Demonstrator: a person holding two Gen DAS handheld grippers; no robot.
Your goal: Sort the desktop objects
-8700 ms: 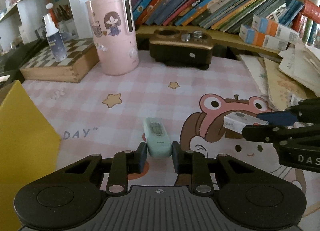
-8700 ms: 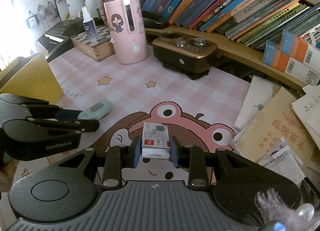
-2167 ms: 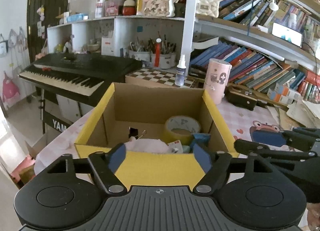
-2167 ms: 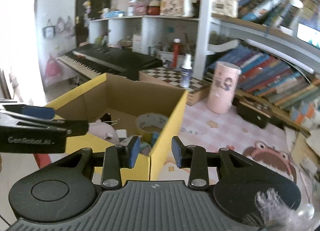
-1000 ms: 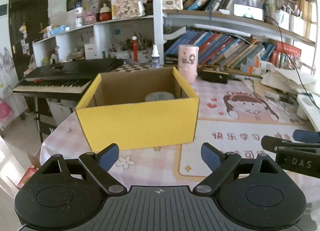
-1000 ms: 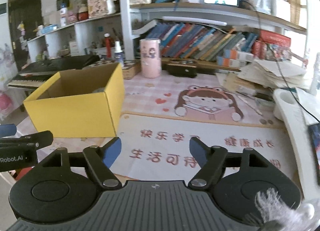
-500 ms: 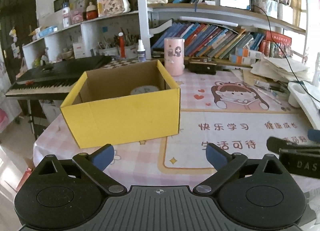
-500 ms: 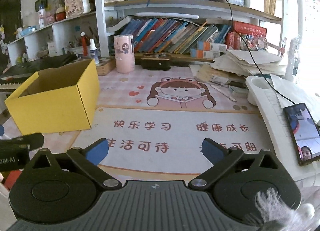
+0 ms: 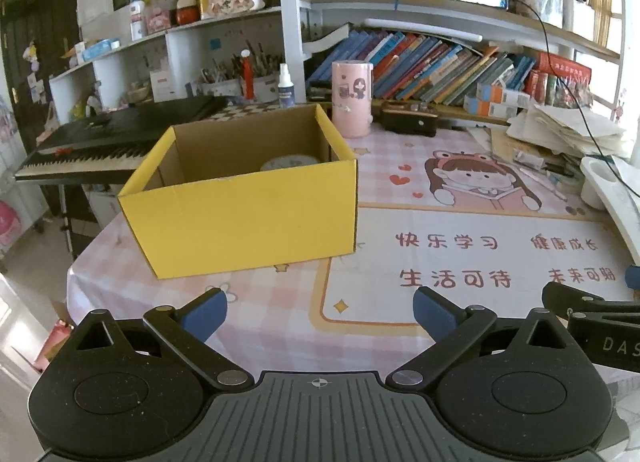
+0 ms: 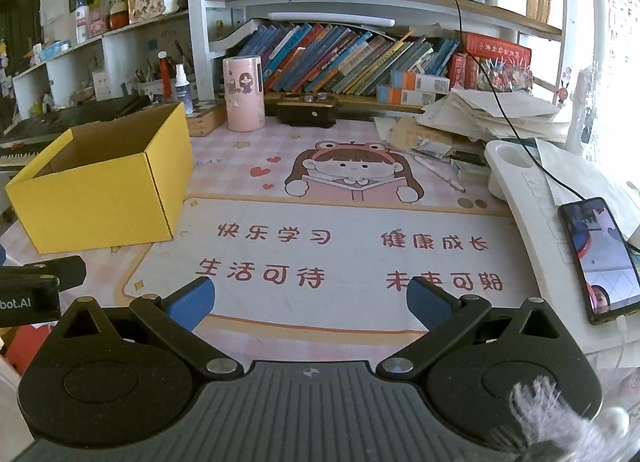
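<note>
A yellow cardboard box (image 9: 244, 218) stands open on the pink desk mat, left of centre; it also shows in the right wrist view (image 10: 100, 190). A roll of tape (image 9: 289, 163) shows inside it; its other contents are hidden by the walls. My left gripper (image 9: 320, 308) is wide open and empty, held back over the desk's near edge. My right gripper (image 10: 310, 300) is wide open and empty, over the mat's printed characters. Each gripper's tip shows at the edge of the other's view.
A pink cylinder (image 10: 243, 93), a dark brown device (image 10: 307, 109), a spray bottle (image 9: 285, 87) and a chessboard box stand at the back. Paper stacks (image 10: 492, 114), a white stand (image 10: 516, 166) and a phone (image 10: 600, 258) lie at the right. A keyboard piano (image 9: 104, 142) stands at the left.
Both grippers have pulled back from the box and opened wider. The mint object and the small white box they held earlier are no longer in them.
</note>
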